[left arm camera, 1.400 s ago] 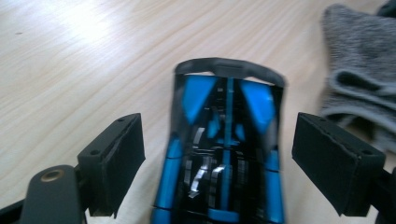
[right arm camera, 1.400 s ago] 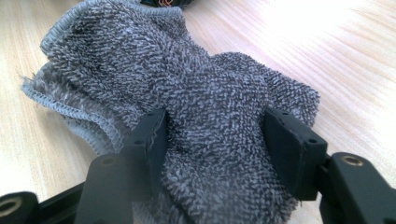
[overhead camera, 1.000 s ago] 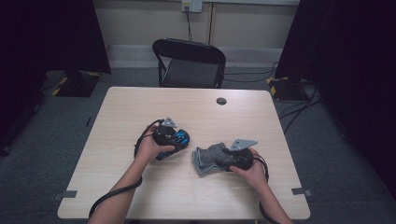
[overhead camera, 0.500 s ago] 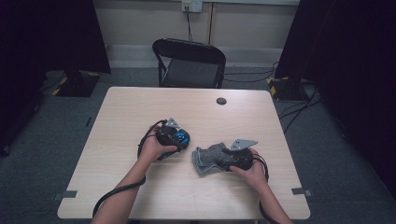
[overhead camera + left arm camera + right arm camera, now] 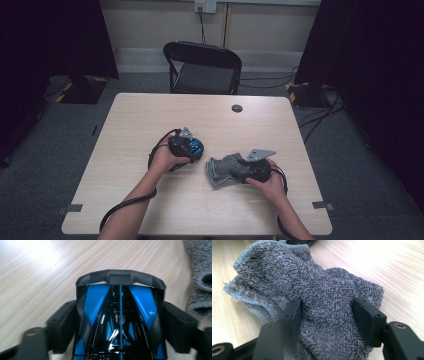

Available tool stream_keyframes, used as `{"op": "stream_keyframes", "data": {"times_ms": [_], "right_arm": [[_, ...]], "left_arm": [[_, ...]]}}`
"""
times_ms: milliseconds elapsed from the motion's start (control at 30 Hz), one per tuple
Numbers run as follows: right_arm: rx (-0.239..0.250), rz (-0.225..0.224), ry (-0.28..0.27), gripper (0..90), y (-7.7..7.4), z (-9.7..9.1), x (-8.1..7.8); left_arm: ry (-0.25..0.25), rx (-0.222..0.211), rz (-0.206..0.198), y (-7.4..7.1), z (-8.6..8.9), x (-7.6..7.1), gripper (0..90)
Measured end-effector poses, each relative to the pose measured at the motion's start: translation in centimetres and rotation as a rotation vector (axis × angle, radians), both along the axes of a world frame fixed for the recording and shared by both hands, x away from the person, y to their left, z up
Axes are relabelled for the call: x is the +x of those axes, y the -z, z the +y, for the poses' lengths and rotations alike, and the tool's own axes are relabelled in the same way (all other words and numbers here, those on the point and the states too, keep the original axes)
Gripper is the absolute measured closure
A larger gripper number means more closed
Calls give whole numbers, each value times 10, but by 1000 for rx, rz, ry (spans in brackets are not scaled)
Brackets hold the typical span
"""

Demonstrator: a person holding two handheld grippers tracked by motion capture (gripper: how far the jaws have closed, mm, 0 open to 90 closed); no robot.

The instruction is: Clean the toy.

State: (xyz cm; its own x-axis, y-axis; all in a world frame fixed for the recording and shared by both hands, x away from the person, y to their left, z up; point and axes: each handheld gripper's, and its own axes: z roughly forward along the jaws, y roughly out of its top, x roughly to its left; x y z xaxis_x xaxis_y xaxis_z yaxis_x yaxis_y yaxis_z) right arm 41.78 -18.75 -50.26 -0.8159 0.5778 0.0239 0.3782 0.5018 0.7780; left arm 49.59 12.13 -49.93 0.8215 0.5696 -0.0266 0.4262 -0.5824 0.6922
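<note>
My left claw (image 5: 120, 322) closing around a blue-black toy car (image 5: 120, 315), its rear cut off, my right claw (image 5: 329, 315) clamping a grey towel (image 5: 312, 290), folds hiding the pads, on the tabletop (image 5: 125, 125).

A pale wood-grain rectangular worktop (image 5: 150, 200) with a small round black cable port (image 5: 237, 108) near its far edge stands on grey carpeted floor (image 5: 360, 165). Behind it sits a black folding metal chair (image 5: 202, 67). The beige back wall (image 5: 150, 25) carries a white power socket (image 5: 205, 5); dark curtains (image 5: 380, 60) hang at both sides. Black cables (image 5: 320, 112) trail across the floor at right.
</note>
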Motion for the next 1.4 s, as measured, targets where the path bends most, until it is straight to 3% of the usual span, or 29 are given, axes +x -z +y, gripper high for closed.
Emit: {"op": "stream_keyframes", "data": {"times_ms": [467, 633, 733, 1000, 1400], "right_arm": [[1, 4, 3, 419, 0, 0, 0], [-1, 3, 7, 429, 0, 0, 0], [-2, 2, 10, 435, 0, 0, 0], [-4, 1, 21, 484, 0, 1, 0], [-21, -3, 75, 665, -2, 3, 0]], "left_arm": [[-31, 41, 36, -6, -3, 0, 254], [-31, 25, 30, -12, 2, -1, 255], [-39, 1, 50, -15, 5, -3, 255], [-27, -36, 34, -26, 9, -8, 256], [-12, -83, 24, -43, 16, -14, 256]]}}
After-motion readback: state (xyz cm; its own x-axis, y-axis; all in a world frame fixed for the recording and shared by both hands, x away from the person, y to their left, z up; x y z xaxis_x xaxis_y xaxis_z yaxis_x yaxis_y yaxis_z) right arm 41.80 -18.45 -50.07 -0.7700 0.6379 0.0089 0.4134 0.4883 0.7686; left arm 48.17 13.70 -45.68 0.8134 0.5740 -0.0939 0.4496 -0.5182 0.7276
